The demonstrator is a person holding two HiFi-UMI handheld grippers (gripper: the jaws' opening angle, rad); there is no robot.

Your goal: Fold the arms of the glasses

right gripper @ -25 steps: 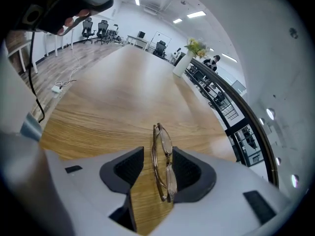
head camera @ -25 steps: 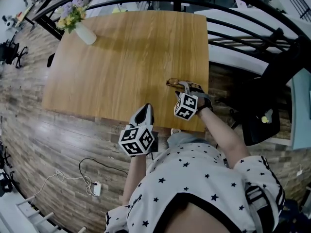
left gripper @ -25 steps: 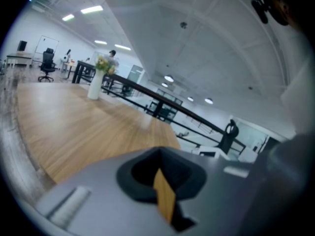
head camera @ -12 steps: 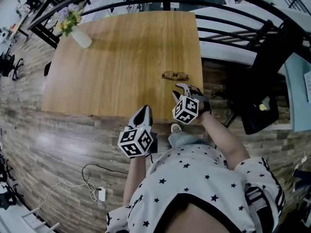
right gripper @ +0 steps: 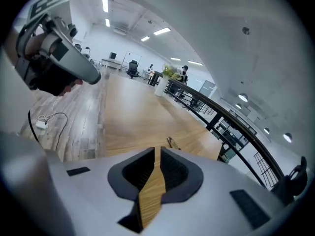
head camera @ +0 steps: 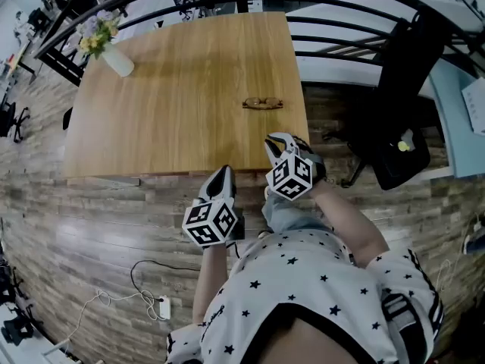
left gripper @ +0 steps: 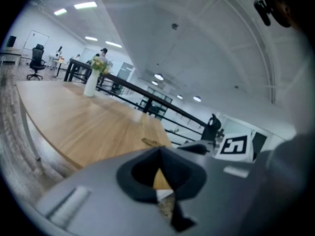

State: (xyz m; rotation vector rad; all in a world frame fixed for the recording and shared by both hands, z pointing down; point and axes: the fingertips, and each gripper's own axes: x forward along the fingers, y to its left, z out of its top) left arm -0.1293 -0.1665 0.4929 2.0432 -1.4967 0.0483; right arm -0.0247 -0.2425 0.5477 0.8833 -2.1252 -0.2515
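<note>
The brown-framed glasses (head camera: 262, 103) lie flat on the wooden table (head camera: 174, 97) near its right edge, with nothing touching them; their arms are too small to make out. They also show small and far off in the left gripper view as glasses (left gripper: 150, 142) and in the right gripper view as glasses (right gripper: 172, 142). My right gripper (head camera: 274, 141) hovers over the table's near right corner, short of the glasses. Its jaws are closing to a narrow slit with nothing between them (right gripper: 157, 150). My left gripper (head camera: 225, 171) is shut and empty at the table's near edge (left gripper: 158, 151).
A white vase of flowers (head camera: 114, 55) stands at the table's far left corner. A black chair (head camera: 394, 127) sits to the right of the table, with a dark railing (head camera: 333, 29) behind. A cable and power strip (head camera: 161, 307) lie on the plank floor.
My right gripper has drawn back from the glasses toward the table's near edge, and its jaws have narrowed. The glasses stay on the table. The left gripper has shifted a little.
</note>
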